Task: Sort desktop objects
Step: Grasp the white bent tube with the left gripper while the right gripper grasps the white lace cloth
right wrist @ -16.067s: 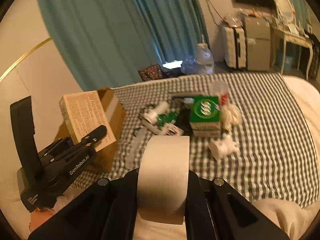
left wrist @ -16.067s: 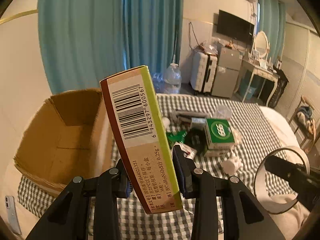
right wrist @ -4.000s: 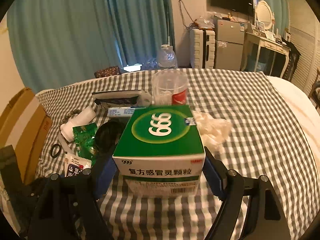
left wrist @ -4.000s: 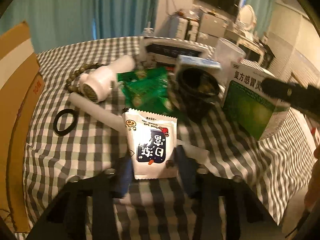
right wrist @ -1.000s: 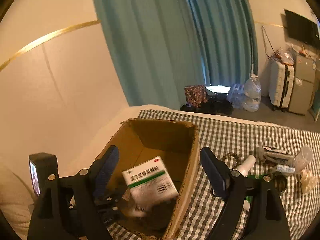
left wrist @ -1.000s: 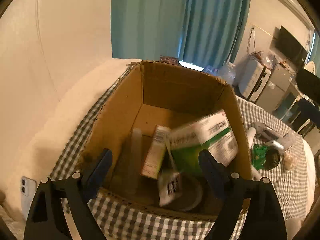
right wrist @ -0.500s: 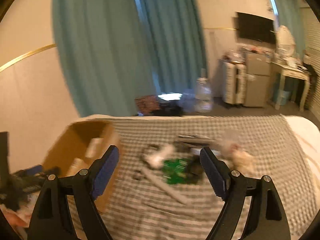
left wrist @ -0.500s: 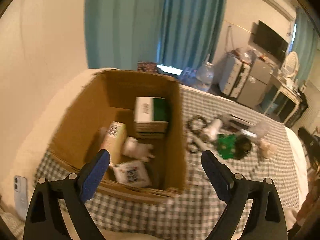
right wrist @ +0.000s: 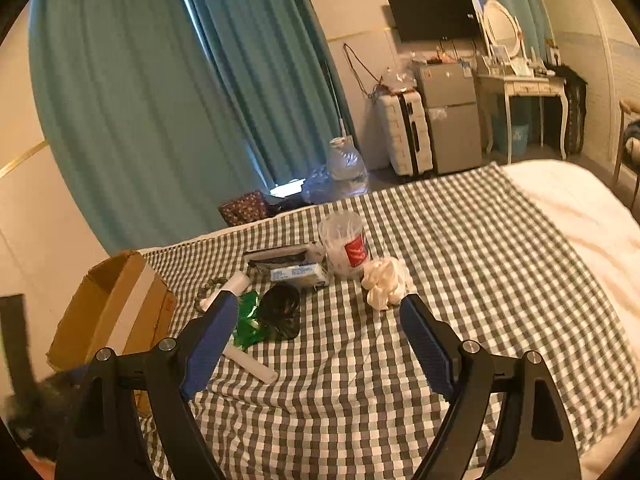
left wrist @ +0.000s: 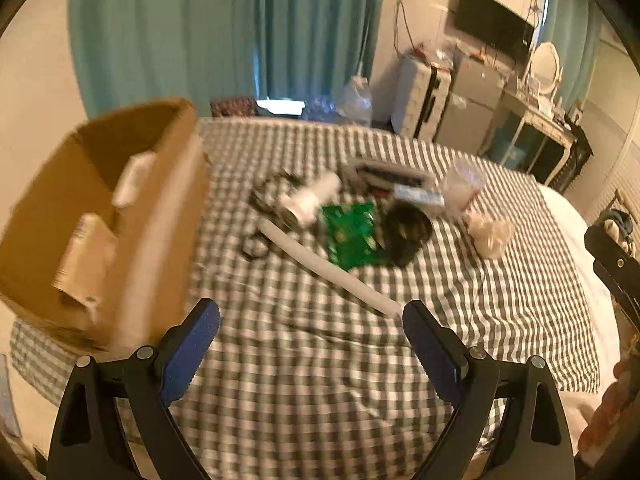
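Left wrist view: the left hand-held gripper is spread and empty. The box sits ahead to its left, the clutter ahead, with a white tube nearest.

Right wrist view: the right hand-held gripper is spread and empty; a green packet and tissue lie just ahead.

Judged step: reaching for another item. Next move likely calls for lowering over one piece and closing.

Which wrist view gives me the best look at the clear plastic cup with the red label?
The right wrist view: the clear plastic cup is sharp there, upright, red label facing the camera. In the left wrist view the cup is motion-blurred and its label cannot be made out.
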Tool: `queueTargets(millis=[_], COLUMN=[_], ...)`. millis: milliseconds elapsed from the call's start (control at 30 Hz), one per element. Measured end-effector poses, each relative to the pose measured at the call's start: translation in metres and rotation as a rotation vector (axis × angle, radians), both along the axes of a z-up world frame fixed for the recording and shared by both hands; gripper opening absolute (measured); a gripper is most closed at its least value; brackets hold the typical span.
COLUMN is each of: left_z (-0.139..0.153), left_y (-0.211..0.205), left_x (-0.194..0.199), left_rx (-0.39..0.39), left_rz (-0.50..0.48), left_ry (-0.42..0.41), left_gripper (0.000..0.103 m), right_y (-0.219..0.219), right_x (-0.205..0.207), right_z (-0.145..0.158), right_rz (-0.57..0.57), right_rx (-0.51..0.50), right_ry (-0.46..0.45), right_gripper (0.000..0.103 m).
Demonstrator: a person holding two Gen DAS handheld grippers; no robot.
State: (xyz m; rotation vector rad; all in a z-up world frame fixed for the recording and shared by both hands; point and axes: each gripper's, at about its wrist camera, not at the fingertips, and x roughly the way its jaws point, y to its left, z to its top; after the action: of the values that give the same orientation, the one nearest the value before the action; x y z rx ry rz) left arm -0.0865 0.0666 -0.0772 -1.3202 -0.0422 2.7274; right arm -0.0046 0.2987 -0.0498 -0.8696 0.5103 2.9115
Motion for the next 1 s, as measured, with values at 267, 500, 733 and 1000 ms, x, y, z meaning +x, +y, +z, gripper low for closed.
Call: queueTargets(millis=[267, 500, 733, 1000], left_z=[-0.046, -0.081, -0.117, -0.123], left_y=[0.032, 0.050, 0.048, 0.058], left_x=[-0.033, -0.063, -0.090, -0.092], left_rx=[0.067, 0.055, 0.042, -0.033], left_rz=[0.057, 0.123, 0.197, 0.180], left_ry=[-0.070, -0.120, -0.189, -0.118], left_gripper=[0.095, 0.095, 0.095, 0.103], right_y=[0.020, 0.041, 0.050, 0.047], right_x=[-0.022, -0.056, -0.107, -0.147], right_z=[-0.037, -0.059, -0.085, -0.118], right_rz=[-0.007, -0.029, -0.012, 0.030], right_rx=[-0.025, -0.015, 0.038, 0.080], right_ry=[-0.071, -0.121, -0.182, -0.312], right_gripper=[0.083, 0.083, 0.083, 0.032])
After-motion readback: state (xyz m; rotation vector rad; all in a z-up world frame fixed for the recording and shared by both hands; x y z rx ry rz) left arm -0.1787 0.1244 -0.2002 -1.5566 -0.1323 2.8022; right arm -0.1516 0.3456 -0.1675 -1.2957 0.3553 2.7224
